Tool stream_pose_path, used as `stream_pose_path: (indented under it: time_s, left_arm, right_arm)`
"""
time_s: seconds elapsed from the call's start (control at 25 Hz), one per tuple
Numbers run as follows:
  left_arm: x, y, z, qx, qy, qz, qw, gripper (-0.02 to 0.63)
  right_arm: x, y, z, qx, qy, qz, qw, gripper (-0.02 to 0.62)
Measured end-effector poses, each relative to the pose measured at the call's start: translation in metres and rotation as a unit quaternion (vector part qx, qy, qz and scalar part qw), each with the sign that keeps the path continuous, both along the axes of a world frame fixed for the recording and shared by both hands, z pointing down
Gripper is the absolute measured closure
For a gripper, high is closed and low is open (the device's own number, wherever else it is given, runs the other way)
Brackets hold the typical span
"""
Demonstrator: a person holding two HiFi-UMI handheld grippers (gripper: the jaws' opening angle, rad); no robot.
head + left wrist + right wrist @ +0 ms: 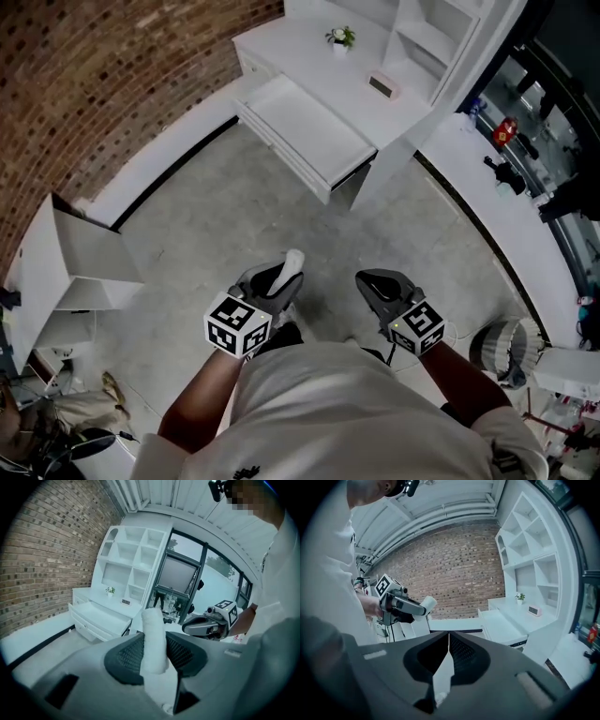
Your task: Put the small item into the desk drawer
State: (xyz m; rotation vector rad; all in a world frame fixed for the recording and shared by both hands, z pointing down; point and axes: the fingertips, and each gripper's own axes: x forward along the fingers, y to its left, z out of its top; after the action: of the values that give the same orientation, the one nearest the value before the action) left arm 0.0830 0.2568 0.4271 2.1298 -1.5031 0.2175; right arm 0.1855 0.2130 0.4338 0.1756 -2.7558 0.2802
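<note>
White roll point(153, 637) clamped upright in left tool point(279, 279); open drawer point(309, 127) lies well ahead; right tool point(380, 284) closed, empty.

head view | white roll point(294, 259): mostly hidden in left tongs point(278, 278) | desk clock point(382, 86): display too small to read

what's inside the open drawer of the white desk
The drawer shows only a bare white bottom; nothing lies in the part pulled out. Its rear, under the desk top, is covered and cannot be seen.

Left claw point(279, 279) clamped; right claw point(380, 284) closed, empty.
</note>
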Motion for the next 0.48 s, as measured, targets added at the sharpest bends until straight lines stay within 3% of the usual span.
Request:
stream_pose_path:
  time_s: [0.24,0.48]
  left_arm:
    - [-0.068,-0.016,-0.003,0.004,0.005,0.029,0.9996,0.468]
    - [-0.106,-0.034,0.005,0.003,0.019,0.04,0.999,0.468]
  right_arm:
    - [-0.067,-0.008,-0.003,0.001,0.01,0.025,1.0,0.577]
    - [-0.101,-0.012,-0.006,-0.002,0.02,0.036,0.999,0.581]
